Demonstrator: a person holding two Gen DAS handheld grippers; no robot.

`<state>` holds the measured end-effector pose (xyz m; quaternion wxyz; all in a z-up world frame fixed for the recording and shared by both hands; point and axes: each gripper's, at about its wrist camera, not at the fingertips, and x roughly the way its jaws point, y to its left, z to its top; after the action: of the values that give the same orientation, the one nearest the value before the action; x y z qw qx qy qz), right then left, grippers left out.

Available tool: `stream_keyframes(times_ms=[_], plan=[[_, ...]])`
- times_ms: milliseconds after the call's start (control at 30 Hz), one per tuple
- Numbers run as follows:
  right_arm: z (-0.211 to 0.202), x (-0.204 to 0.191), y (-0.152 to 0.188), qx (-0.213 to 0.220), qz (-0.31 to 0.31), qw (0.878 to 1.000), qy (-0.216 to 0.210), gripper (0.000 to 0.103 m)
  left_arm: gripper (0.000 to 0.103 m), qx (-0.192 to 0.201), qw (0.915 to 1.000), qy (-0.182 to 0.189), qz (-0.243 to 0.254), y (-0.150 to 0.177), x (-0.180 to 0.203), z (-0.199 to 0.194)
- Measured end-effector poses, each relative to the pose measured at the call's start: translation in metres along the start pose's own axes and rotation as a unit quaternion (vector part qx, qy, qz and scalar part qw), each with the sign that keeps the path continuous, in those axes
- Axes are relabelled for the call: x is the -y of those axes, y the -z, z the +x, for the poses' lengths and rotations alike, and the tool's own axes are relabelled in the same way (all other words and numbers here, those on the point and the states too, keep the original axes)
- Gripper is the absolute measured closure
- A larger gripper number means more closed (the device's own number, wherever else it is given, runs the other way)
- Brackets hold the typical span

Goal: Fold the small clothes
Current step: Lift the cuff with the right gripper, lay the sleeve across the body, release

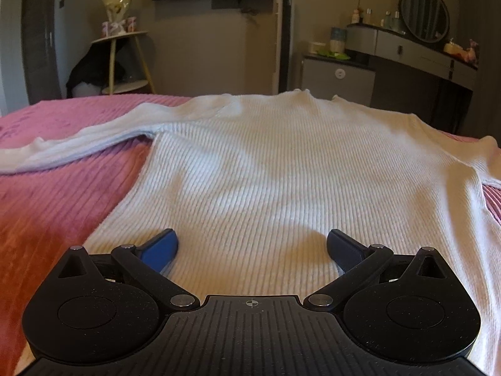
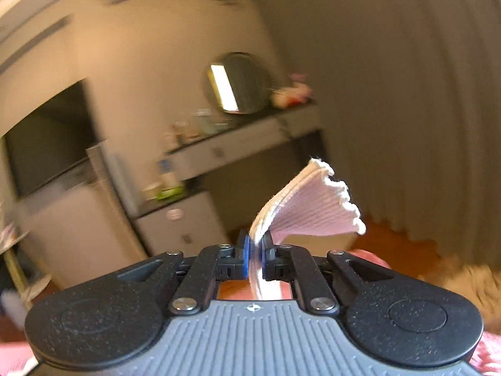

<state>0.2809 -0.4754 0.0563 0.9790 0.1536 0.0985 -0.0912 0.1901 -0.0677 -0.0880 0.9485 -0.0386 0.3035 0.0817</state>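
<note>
A white ribbed sweater (image 1: 250, 163) lies flat on the pink bedspread (image 1: 56, 206), neck away from me, its left sleeve (image 1: 78, 147) stretched out to the left. My left gripper (image 1: 252, 244) is open, its blue-padded fingers spread over the sweater's lower hem. My right gripper (image 2: 256, 244) is shut on a ribbed cuff (image 2: 310, 210) of the sweater, lifted in the air, with the cuff fanning up and right past the fingers. The right wrist view is blurred.
Beyond the bed stand a small round side table (image 1: 122, 59), a tall white unit (image 1: 281, 37), a small fridge (image 1: 338, 75) and a dresser with an oval mirror (image 1: 422, 12). A curtain (image 2: 407, 94) hangs at the right.
</note>
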Motion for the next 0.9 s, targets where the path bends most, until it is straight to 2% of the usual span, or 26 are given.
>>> stream_keyframes(times_ms=[100,233,367,433,567,633,667,733,767,800,900], plan=[[-0.011,-0.052,0.002,-0.001,-0.047,0.998,-0.042,0.096,0.000,0.008,0.9999,0.008,0.000,-0.010,0.000,-0.013],[-0.023,-0.132,0.026,-0.012,-0.128,0.988,-0.087,0.096,0.000,0.052,0.9983,0.022,-0.014,-0.022,-0.013,-0.037],[-0.029,-0.203,0.069,-0.048,-0.173,0.974,-0.140,0.096,0.000,0.068,0.9958,0.029,-0.053,-0.029,-0.037,-0.046],[-0.030,-0.231,0.098,-0.064,-0.189,0.966,-0.161,0.096,0.000,0.081,0.9944,0.019,-0.066,-0.030,-0.050,-0.049],[-0.025,-0.273,0.152,-0.099,-0.216,0.956,-0.170,0.095,0.000,0.087,0.9938,0.012,-0.068,-0.031,-0.064,-0.044],[-0.018,-0.283,0.176,-0.137,-0.217,0.951,-0.173,0.082,0.000,0.079,0.9929,0.025,-0.085,-0.031,-0.071,-0.039],[-0.017,-0.283,0.184,-0.150,-0.213,0.950,-0.170,0.071,0.000,0.077,0.9923,0.031,-0.092,-0.032,-0.074,-0.037],[-0.022,-0.273,0.188,-0.160,-0.192,0.954,-0.167,0.062,0.000,0.079,0.9914,0.042,-0.095,-0.034,-0.076,-0.034],[-0.026,-0.263,0.186,-0.164,-0.169,0.957,-0.167,0.053,0.000,0.084,0.9910,0.048,-0.093,-0.035,-0.077,-0.033],[-0.030,-0.252,0.185,-0.164,-0.147,0.961,-0.166,0.049,0.000,0.089,0.9905,0.057,-0.088,-0.035,-0.075,-0.033],[-0.047,-0.209,0.184,-0.159,-0.091,0.974,-0.135,0.049,0.000,0.092,0.9879,0.094,-0.083,-0.041,-0.070,-0.027]])
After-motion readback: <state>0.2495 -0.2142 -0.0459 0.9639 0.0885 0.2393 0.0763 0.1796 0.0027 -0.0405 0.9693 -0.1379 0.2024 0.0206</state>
